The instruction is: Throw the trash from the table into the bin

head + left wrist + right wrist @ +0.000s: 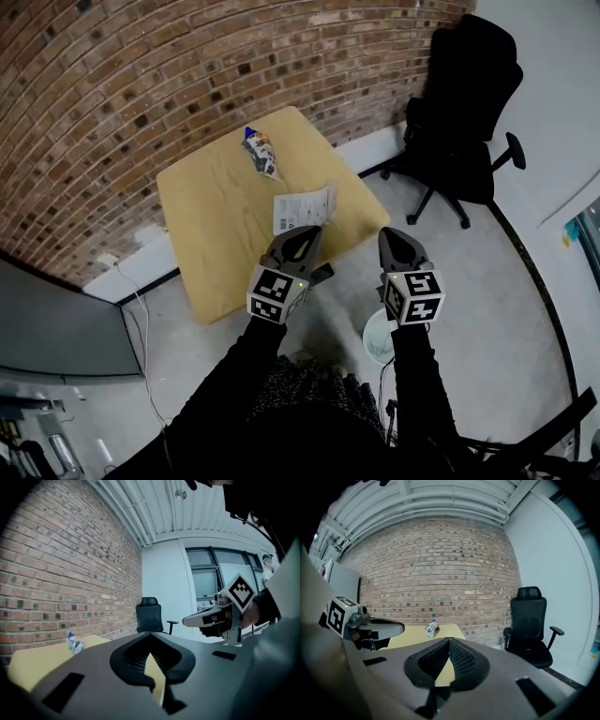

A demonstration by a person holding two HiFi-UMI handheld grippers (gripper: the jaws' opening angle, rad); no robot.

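Looking down, the head view alone catches the flat white printed paper sheet (303, 208) near the front edge of the square light-wood table (216, 225) and the round white bin (376, 337) on the grey floor (487, 309) between the person's black sleeves; what is in the bin cannot be told. The crumpled blue-and-white snack wrapper (260, 153) lies at the table's far side, near the red brick wall (141, 75), well apart from the sheet; both gripper views show it too, small. Only the left gripper view shows tall windows in the white end wall, and both gripper views show a white ribbed ceiling. A black office chair (464, 103) stands off the table's right corner. The left gripper (305, 234) hangs over the table's front edge just beside the sheet, jaws together, only table showing behind them. The right gripper (395, 234) is off the table's edge above the floor, jaws closed on nothing.
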